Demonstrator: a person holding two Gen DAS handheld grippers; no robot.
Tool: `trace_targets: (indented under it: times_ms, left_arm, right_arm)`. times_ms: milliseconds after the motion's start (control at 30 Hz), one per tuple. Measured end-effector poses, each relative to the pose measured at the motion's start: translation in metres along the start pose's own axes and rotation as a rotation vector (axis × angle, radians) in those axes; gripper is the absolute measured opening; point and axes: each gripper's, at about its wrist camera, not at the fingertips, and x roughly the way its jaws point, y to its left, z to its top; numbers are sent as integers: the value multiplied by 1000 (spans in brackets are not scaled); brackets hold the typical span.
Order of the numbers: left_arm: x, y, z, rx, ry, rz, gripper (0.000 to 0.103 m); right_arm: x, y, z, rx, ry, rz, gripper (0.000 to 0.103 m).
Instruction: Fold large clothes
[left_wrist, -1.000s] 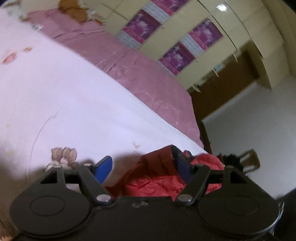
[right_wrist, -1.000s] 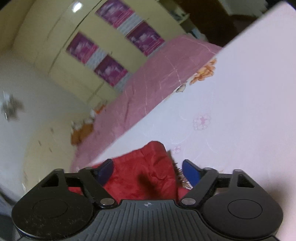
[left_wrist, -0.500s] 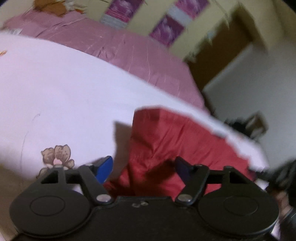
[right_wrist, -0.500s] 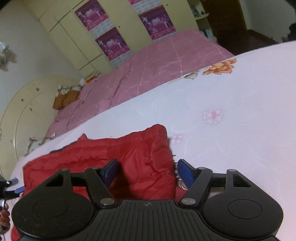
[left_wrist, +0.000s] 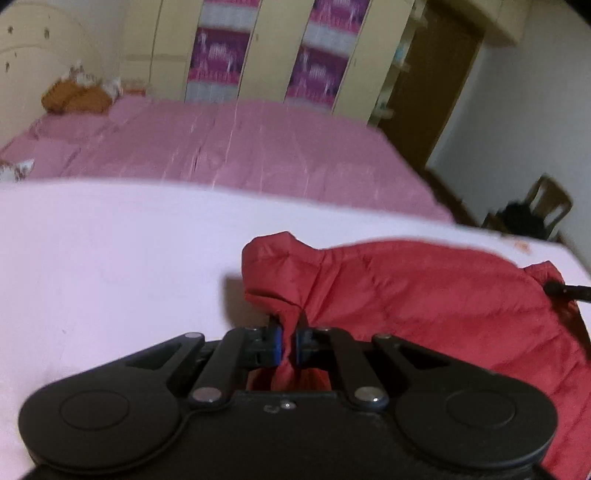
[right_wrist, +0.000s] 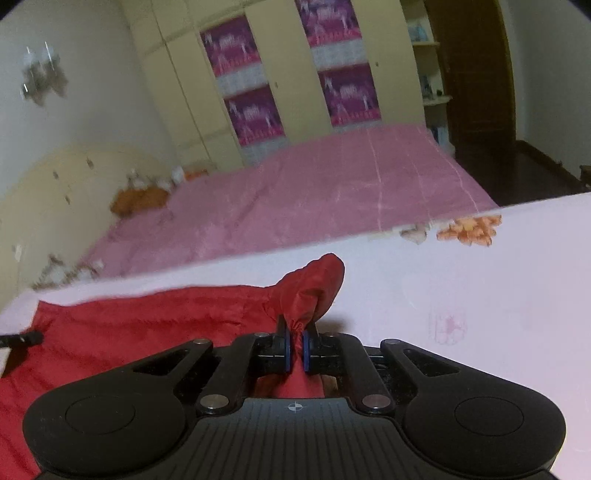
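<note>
A red padded jacket (left_wrist: 424, 291) lies on a white floral sheet (left_wrist: 110, 258). My left gripper (left_wrist: 289, 341) is shut on the jacket's left corner, with red fabric pinched between its blue pads. In the right wrist view the same jacket (right_wrist: 147, 325) spreads to the left, and my right gripper (right_wrist: 295, 347) is shut on its right corner, where a bunched red fold rises above the pads. The tip of the other gripper shows at the far edge of each view, at the right edge (left_wrist: 565, 290) and at the left edge (right_wrist: 22, 338).
A pink bedspread (left_wrist: 240, 147) covers the bed beyond the white sheet (right_wrist: 461, 295). Behind it stand cream wardrobes with purple panels (right_wrist: 258, 85), a cream headboard (right_wrist: 55, 184), orange cushions (left_wrist: 74, 98), a dark doorway (right_wrist: 476, 74) and a chair (left_wrist: 535, 210).
Both grippers went from open to shut, each pinching a corner of the red jacket. Both views levelled out and now face the pink bed and wardrobes.
</note>
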Motion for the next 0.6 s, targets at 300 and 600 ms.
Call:
trace_targets:
  times_ms: [300, 600]
  left_arm:
    - [16, -6, 3, 5, 31, 37, 6]
    - [-24, -36, -1, 218, -66, 393, 83]
  right_arm:
    - [28, -8, -23, 19, 69, -36, 5]
    - [14, 17, -7, -115, 94, -231, 70]
